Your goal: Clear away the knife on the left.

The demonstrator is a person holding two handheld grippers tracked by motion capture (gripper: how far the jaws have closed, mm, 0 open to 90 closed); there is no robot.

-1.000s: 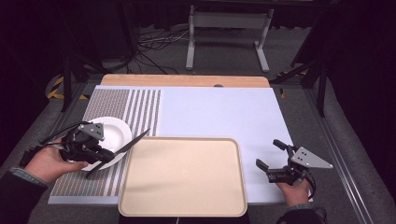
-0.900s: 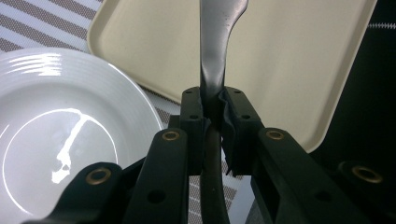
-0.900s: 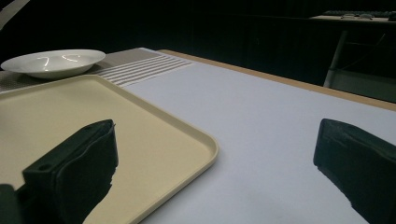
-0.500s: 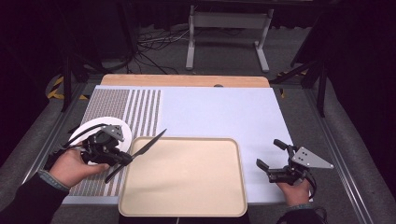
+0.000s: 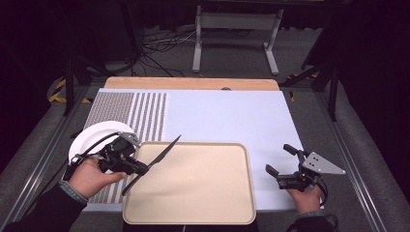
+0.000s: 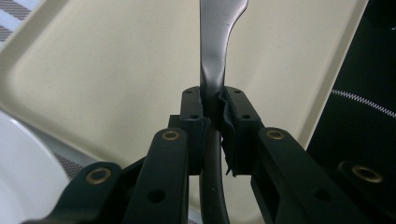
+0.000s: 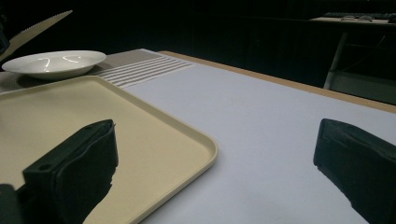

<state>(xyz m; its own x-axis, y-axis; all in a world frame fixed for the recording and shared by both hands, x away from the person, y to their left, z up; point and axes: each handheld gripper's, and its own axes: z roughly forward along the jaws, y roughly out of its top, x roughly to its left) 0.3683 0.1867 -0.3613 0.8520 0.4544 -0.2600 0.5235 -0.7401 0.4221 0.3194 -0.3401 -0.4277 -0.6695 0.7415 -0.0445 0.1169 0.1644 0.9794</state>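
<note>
The left gripper (image 5: 138, 166) clamps a knife (image 5: 162, 153) by its handle over the tray's (image 5: 193, 212) left edge, beside the plate (image 5: 92, 137); the right gripper (image 5: 281, 162) rests wide, empty, on the surface (image 5: 227, 116)

Table (image 5: 227, 116) lit evenly from above; surroundings nearly black. Tray (image 5: 193, 188) matte, without glare. Plate (image 7: 53, 63) carries small white highlights. Knife (image 6: 217, 42) shows a soft sheen, its near part blurred. Left gripper (image 6: 214, 122) jaws dark, close, slightly soft. High view mildly grainy.
</note>
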